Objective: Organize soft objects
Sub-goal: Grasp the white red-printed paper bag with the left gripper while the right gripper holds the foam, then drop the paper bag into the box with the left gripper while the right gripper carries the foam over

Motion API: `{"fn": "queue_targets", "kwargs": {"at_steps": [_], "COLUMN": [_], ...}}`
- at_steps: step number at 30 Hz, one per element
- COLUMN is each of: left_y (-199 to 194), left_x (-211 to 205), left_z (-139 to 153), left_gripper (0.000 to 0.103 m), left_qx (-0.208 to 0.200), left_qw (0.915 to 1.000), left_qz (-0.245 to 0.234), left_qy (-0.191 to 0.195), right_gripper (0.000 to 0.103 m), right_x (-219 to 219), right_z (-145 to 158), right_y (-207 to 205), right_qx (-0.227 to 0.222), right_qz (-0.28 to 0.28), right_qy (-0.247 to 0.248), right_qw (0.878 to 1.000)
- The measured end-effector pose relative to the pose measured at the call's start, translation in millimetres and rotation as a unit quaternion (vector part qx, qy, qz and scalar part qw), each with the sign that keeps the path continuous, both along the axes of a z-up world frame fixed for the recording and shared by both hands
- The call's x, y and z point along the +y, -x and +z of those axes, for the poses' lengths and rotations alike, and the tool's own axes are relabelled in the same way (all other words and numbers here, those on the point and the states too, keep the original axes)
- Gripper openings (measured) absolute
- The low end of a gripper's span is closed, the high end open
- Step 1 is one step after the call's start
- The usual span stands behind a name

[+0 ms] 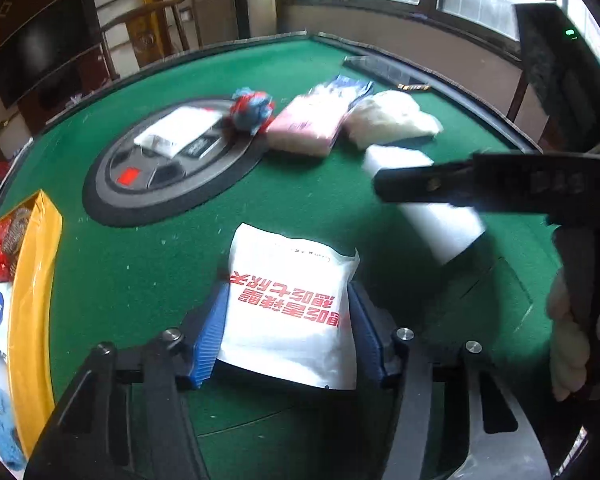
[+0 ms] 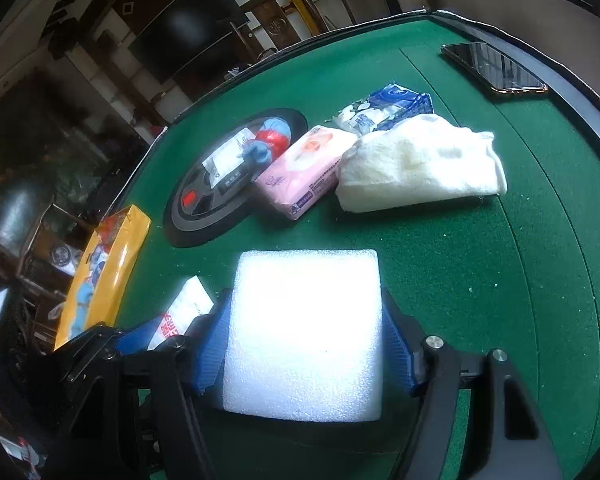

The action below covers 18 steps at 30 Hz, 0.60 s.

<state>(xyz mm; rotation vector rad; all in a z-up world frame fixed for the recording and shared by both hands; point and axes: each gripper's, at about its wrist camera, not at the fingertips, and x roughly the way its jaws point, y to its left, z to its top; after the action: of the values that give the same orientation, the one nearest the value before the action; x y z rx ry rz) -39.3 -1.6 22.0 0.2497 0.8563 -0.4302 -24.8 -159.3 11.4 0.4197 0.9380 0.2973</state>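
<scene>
Green felt table (image 1: 140, 264) beneath barred windows. Lower centre of the left wrist view: left gripper (image 1: 288, 328), blue ribbed pads clenched on a flat white packet with red lettering (image 1: 292, 312). Lower centre of the right wrist view: right gripper (image 2: 304, 344) clenched on a white foam block (image 2: 304, 332) (glaringly bright). Further up: pink tissue pack (image 2: 304, 168), fluffy cream cloth (image 2: 420, 164). At left edge: yellow box (image 2: 104, 272).

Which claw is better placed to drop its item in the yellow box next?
Left. The yellow box sits just beside the left claw, which grips the white packet; the right claw, gripping the foam block, is farther away.
</scene>
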Motion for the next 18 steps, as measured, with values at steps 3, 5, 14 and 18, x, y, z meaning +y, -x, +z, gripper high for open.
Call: {"fn": "queue_targets", "kwargs": {"at_steps": [3, 5, 14, 18], "left_y": [8.2, 12.4, 31.1, 42.2], "left_x": [-0.3, 4.3, 59.8, 110.2], "left_z": [12.1, 20.7, 38.3, 46.0], "left_gripper": [0.056, 0.056, 0.056, 0.056], "left_qx": [-0.013, -0.016, -0.016, -0.019], "left_qw": [0.9996, 0.999, 0.9959, 0.9897], "left_qz": [-0.001, 0.003, 0.058, 0.113], "left_qy": [0.024, 0.042, 0.066, 0.085], "right_gripper": [0.063, 0.063, 0.063, 0.063], "right_x": [-0.2, -1.9, -4.6, -2.1], "right_z": [0.2, 0.4, 0.5, 1.2], "right_y": [0.3, 0.7, 1.2, 2.5], "right_qx": [-0.002, -0.003, -0.006, -0.009], "right_qz": [-0.002, -0.006, -0.012, -0.013], "right_qy": [0.005, 0.007, 0.013, 0.025], "right_qw": [1.0, 1.0, 1.0, 1.0]}}
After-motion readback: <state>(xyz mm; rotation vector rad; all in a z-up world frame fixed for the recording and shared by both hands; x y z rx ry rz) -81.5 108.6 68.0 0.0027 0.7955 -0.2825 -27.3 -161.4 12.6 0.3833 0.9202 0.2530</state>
